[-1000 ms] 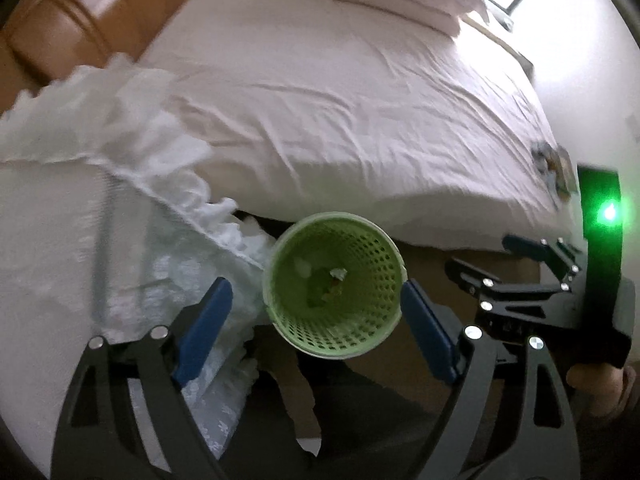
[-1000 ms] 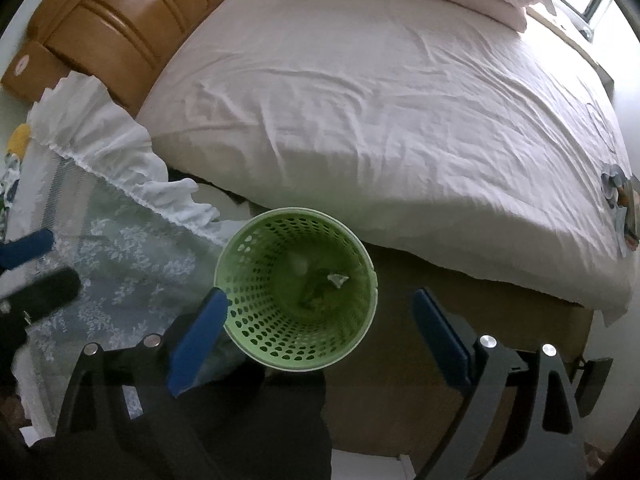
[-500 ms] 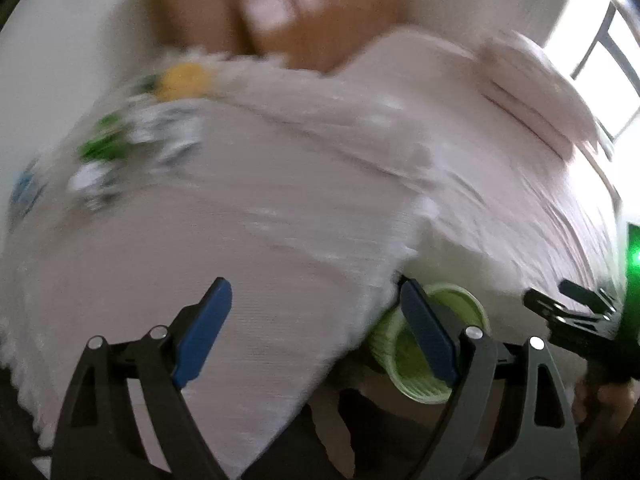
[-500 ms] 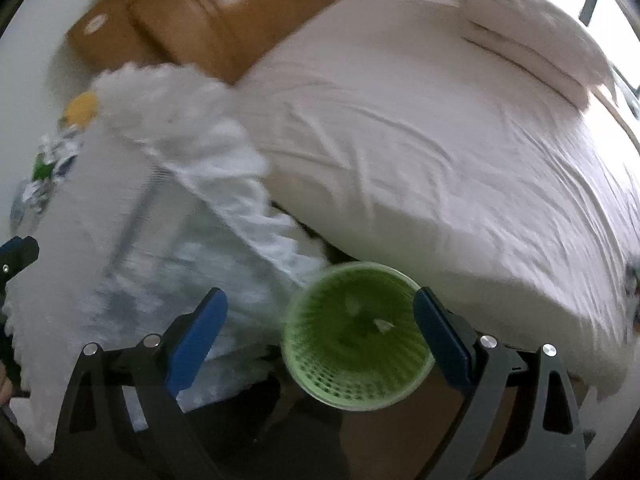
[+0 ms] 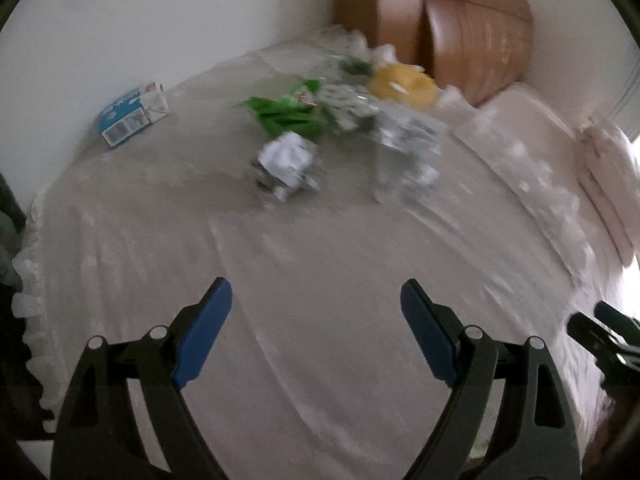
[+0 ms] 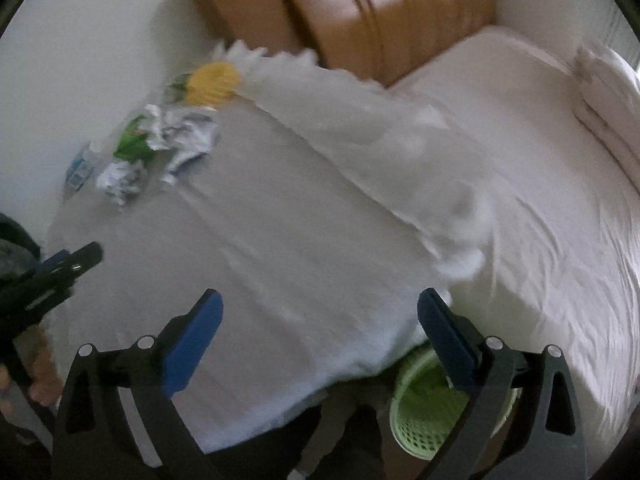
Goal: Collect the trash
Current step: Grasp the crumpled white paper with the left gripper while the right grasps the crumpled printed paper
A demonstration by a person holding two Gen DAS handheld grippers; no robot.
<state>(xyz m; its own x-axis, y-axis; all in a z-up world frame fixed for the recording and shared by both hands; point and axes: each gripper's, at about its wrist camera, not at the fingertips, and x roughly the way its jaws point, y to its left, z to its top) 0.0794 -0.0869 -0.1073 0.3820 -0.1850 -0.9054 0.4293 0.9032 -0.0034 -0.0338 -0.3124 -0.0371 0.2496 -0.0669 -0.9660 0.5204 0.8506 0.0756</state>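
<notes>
Trash lies at the far side of a cloth-covered table (image 5: 320,280): a blue and white carton (image 5: 130,114), a green wrapper (image 5: 288,110), a crumpled white paper (image 5: 286,164), a crumpled silver wrapper (image 5: 408,144) and a yellow item (image 5: 402,84). My left gripper (image 5: 316,316) is open and empty above the table's near half. My right gripper (image 6: 320,326) is open and empty over the table's near edge; the green mesh bin (image 6: 432,404) sits below its right finger. The trash pile also shows in the right wrist view (image 6: 160,144).
A bed with white sheets (image 6: 560,200) and pillows (image 6: 608,92) lies right of the table, with a brown wooden headboard (image 6: 380,12) behind. The table cloth has a frilled edge (image 6: 460,240). A pale wall (image 5: 160,20) backs the table.
Both grippers have swung up and left from the green bin toward the table. The left view now faces the trash pile; the bin has dropped to the bottom of the right view.
</notes>
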